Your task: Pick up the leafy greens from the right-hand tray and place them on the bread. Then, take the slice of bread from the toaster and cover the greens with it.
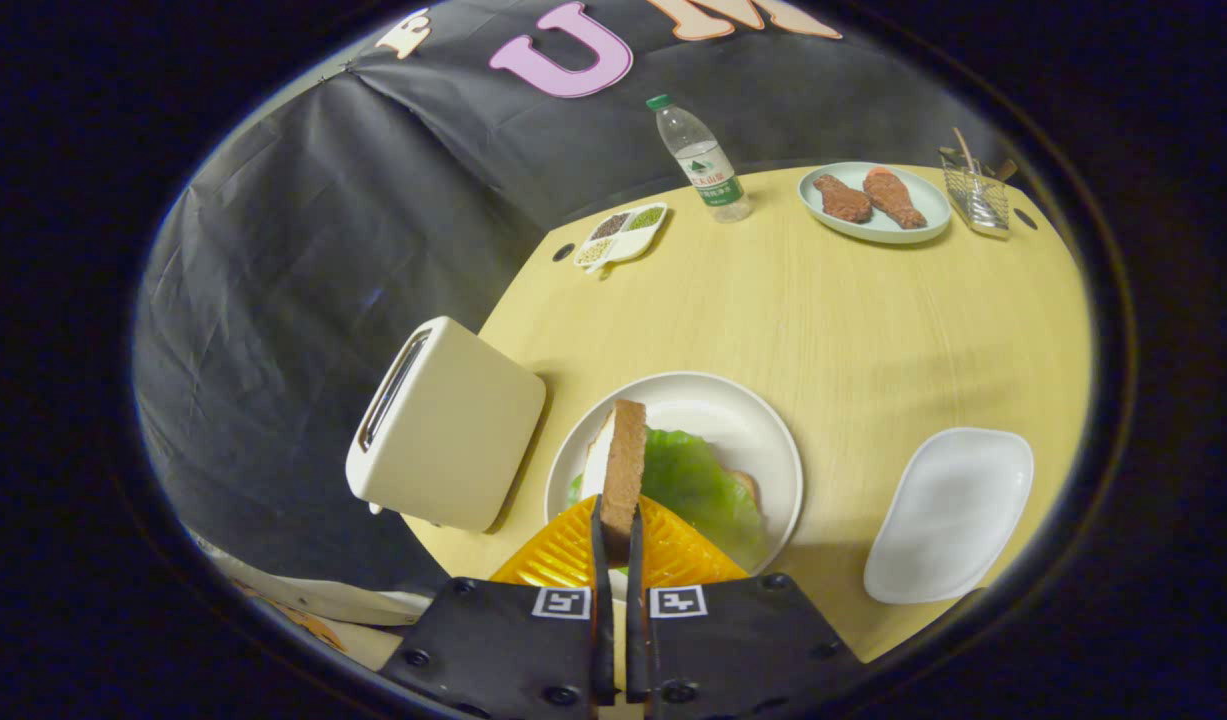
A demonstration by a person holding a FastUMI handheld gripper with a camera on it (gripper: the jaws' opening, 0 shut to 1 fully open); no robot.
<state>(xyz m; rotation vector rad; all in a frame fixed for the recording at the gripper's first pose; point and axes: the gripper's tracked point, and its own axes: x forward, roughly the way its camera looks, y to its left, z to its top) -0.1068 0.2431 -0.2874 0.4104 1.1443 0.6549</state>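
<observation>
My gripper (615, 530) is shut on a slice of bread (621, 462), held on edge with its brown crust up, between the fingers. It hangs over a round white plate (743, 415) just ahead of the fingers. On that plate lie leafy greens (698, 485) spread over another slice of bread (748, 487), of which a brown corner peeks out at the right. A cream toaster (443, 425) stands left of the plate, its slot facing up and left.
An oval white tray (951, 515) lies right of the plate. Farther back on the wooden table (853, 320) stand a divided dish of seeds (621, 236), a water bottle (703, 160), a plate with two brown meat pieces (873, 202) and a wire holder (976, 190).
</observation>
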